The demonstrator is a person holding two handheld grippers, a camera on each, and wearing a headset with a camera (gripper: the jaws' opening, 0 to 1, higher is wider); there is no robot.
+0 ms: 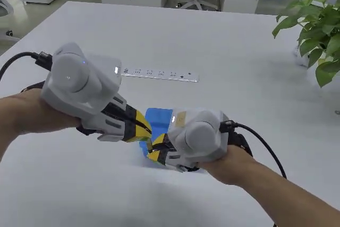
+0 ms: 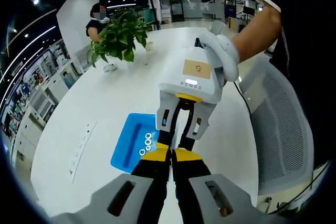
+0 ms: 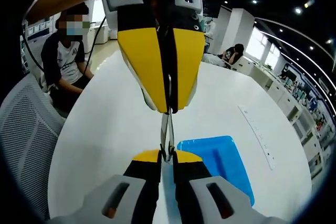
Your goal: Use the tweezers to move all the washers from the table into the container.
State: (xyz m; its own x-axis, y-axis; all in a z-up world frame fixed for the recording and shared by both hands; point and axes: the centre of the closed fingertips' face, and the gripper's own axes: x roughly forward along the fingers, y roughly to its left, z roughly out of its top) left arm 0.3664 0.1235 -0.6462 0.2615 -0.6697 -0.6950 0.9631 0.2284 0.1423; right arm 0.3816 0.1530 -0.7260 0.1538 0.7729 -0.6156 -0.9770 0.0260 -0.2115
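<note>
We see the tweezers (image 3: 167, 127) as a thin metal strip running from between the right gripper's (image 3: 167, 156) fingers straight up into the seam of the left gripper's (image 3: 168, 109) yellow fingers. Both pairs of fingers are pressed narrow on it, one at each end. The blue container (image 3: 218, 163) lies on the white worktop (image 3: 105, 145) just to the right of the right fingers. In the left gripper view the container sits to the left of the left gripper's (image 2: 171, 153) fingers, with a small cluster of pale washers (image 2: 145, 144) inside it, on the side nearer those fingers. There we cannot separate the tweezers from the dark fingers of the right gripper (image 2: 179, 141), which faces the camera head-on. In the head view both gripper bodies cover most of the container (image 1: 159, 115), and the tweezers and washers are hidden behind them. The left gripper (image 1: 144, 126) reaches in from the left with its fingers angled down and to the right. The right gripper (image 1: 154, 150) comes from the lower right and points back at it, so the fingertips almost meet over the container. A power strip (image 1: 159, 74) lies well beyond the fingers, and a plant (image 1: 319, 30) is cut off at the right edge.
</note>
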